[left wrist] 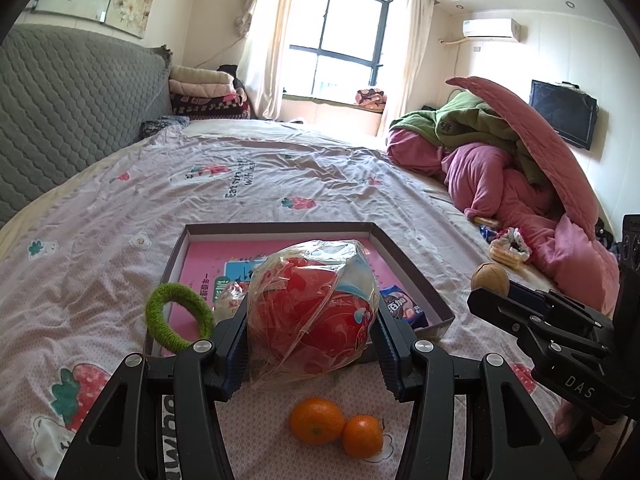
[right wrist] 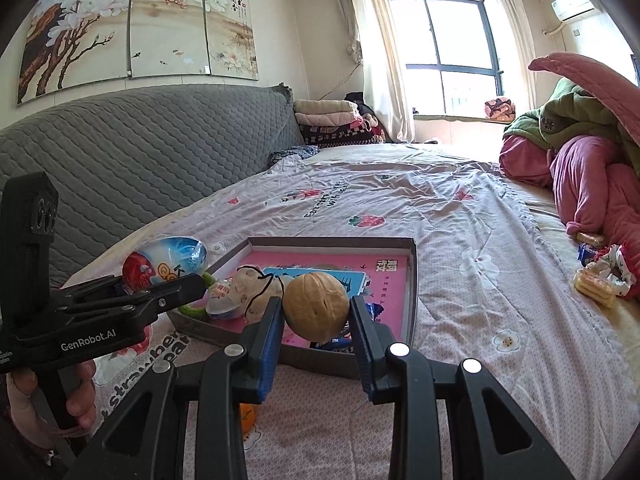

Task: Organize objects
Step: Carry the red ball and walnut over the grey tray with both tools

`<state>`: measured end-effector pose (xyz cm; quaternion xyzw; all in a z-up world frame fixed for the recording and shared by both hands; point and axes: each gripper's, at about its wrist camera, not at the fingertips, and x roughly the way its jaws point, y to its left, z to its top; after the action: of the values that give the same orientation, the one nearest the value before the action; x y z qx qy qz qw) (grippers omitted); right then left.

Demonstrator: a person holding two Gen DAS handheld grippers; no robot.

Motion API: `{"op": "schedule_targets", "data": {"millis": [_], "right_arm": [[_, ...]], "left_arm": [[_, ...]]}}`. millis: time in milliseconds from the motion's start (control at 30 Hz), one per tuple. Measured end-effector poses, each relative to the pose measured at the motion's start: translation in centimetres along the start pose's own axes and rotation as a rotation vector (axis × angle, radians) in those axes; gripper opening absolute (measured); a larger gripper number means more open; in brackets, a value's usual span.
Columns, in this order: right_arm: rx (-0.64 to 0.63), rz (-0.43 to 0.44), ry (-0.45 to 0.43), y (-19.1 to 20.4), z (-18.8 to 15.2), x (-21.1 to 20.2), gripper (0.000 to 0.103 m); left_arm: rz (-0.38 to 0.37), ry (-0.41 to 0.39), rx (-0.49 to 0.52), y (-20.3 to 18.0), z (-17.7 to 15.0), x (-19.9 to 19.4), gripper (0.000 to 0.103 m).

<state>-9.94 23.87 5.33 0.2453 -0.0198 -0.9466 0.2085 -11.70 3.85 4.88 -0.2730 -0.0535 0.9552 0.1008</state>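
My left gripper (left wrist: 310, 336) is shut on a red and blue egg-shaped toy in clear wrap (left wrist: 312, 308), held above the near edge of a shallow grey box with a pink floor (left wrist: 416, 276); the toy also shows in the right wrist view (right wrist: 164, 262). My right gripper (right wrist: 316, 320) is shut on a tan walnut (right wrist: 316, 306), held over the box's near edge (right wrist: 412, 288). The walnut shows in the left wrist view (left wrist: 490, 278). In the box lie a green knitted ring (left wrist: 176, 316), a wrapped snack (left wrist: 404, 310) and a pale wrapped item with a black string (right wrist: 248, 292).
Two oranges (left wrist: 336, 426) lie on the bedsheet under my left gripper. Snack packets (right wrist: 596, 284) sit at the right by a heap of pink and green bedding (right wrist: 588, 168). A grey quilted headboard (right wrist: 140, 160) runs along the left.
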Motion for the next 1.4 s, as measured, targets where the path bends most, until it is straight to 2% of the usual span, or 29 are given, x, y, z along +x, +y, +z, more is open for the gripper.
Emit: {"op": "schedule_targets", "data": {"millis": [500, 900, 1200, 1400], "right_arm": [[-0.028, -0.039, 0.016, -1.0, 1.2, 1.8, 0.033], [-0.048, -0.045, 0.103, -1.7, 0.6, 4.1, 0.033], [-0.022, -0.073, 0.212, -3.2, -0.4, 6.8, 0.033], [-0.016, -0.095, 0.241, -3.5, -0.8, 7.5, 0.034]], "left_arm": [[0.020, 0.074, -0.013, 0.3, 0.3, 3.1, 0.055], [0.039, 0.161, 0.028, 0.0, -1.2, 6.9, 0.055], [0.034, 0.204, 0.019, 0.2, -1.5, 9.2, 0.055], [0.037, 0.218, 0.020, 0.1, -1.6, 10.2, 0.055]]}}
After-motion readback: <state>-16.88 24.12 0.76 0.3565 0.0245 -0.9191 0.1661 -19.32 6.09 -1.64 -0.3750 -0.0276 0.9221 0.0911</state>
